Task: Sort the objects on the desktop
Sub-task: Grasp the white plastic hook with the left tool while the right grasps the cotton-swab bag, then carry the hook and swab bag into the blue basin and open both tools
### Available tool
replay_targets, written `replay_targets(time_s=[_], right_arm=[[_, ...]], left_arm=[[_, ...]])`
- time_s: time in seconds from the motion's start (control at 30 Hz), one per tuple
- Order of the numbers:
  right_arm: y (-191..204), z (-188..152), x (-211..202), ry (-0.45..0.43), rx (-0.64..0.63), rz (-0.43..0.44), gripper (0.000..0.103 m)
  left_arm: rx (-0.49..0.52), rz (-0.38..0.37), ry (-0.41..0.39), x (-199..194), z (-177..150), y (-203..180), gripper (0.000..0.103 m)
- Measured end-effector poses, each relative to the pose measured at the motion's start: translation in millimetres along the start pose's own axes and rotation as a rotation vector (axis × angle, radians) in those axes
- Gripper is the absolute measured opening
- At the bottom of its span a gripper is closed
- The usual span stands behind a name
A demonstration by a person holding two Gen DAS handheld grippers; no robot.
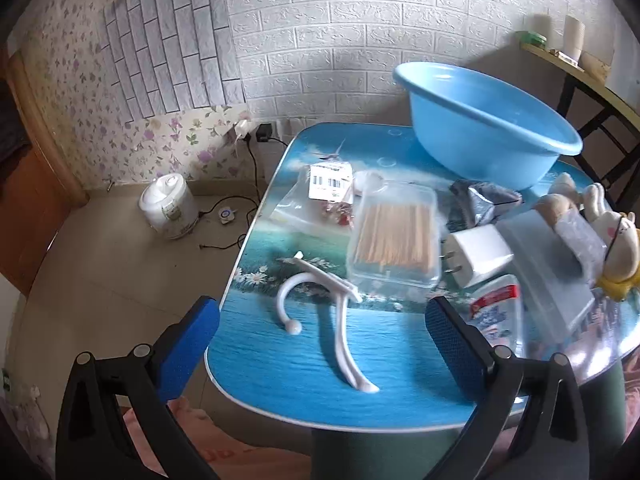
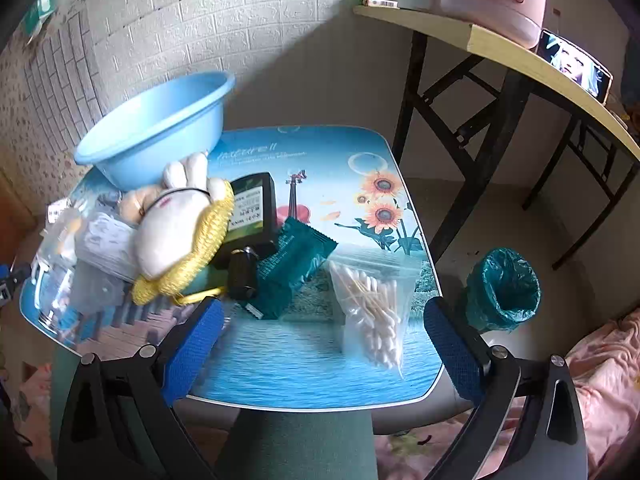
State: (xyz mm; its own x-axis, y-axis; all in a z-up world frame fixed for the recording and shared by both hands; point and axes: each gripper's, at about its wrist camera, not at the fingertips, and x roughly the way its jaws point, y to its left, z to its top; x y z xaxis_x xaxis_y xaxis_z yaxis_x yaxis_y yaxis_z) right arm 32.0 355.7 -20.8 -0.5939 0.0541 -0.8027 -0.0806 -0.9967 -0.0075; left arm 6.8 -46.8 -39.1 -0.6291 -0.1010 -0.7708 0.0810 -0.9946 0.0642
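One blue basin [image 1: 486, 128] stands at the far side of the small table [image 1: 280, 360], which is printed with water and flowers. In front of the basin lie the loose things to sort. In the left view there is one clear box of wooden sticks [image 1: 394, 240], one white hook-shaped plastic piece [image 1: 320, 304] nearest the camera, one white plug adapter [image 1: 478, 258], one small bottle with a red label [image 1: 498, 312], one labelled clear packet [image 1: 320, 196] and one folded clear pouch [image 1: 548, 272] beneath a plush toy [image 1: 608, 236]. In the right view there is one bag of cotton swabs [image 2: 374, 312], one green sachet [image 2: 290, 268], one dark box with a green label [image 2: 250, 212] and one small black cylinder [image 2: 242, 274] — all crowded together, the toy leaning against the basin.

The left gripper [image 1: 322, 344] hangs above the near edge with its jaws spread wide and nothing between the pads; the white hook piece lies below that gap. The right gripper [image 2: 324, 340] is likewise spread wide and empty, above the swab bag.

On the floor stand one white rice cooker [image 1: 170, 210] and one bin with a green liner [image 2: 502, 290] — beside a folding table [image 2: 520, 60].
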Motion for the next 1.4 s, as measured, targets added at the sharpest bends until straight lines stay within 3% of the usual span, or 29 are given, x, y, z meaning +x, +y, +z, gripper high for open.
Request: replay_targets(time_s=[0.23,0.37,0.63,0.77,0.8,0.87,0.97,1.4], right_arm=[[-25.3,-2.4,13.7,0.031,0.029,-0.008,0.087],[-34.0,-2.7,24.3,0.055,0.044,-0.036,0.073],[-35.7,-4.1,51.2,0.121,0.084,0.000,0.066],[-33.5,-4.6,56.2,0.113,0.082,-0.002,0.061],[-32.4,-4.0,56.4,0.110,0.076,-0.010,0.057],[-30.5,-4.0,54.5,0.099,0.057,-0.014,0.035],[-33.5,-4.2,51.1,0.099,0.076,0.032,0.025],[-19.2,9.2,11.0,0.014,0.054,0.083,0.022]], left_arm=[[-0.050,0.015,0.017,24.4,-4.9,16.8,0.099],[-0.001,0.005,0.005,31.9,-1.2,10.9,0.088],[-0.041,-0.045,-0.005,48.0,-0.8,12.2,0.071],[-0.043,-0.037,-0.045,46.3,-3.4,8.5,0.056],[-0.048,-0.038,-0.044,45.6,-3.8,8.3,0.055],[-0.044,-0.042,-0.043,43.7,-5.5,6.4,0.055],[-0.040,-0.031,-0.039,41.9,-6.7,4.9,0.055],[-0.065,-0.031,-0.098,5.6,11.8,11.0,0.055]])
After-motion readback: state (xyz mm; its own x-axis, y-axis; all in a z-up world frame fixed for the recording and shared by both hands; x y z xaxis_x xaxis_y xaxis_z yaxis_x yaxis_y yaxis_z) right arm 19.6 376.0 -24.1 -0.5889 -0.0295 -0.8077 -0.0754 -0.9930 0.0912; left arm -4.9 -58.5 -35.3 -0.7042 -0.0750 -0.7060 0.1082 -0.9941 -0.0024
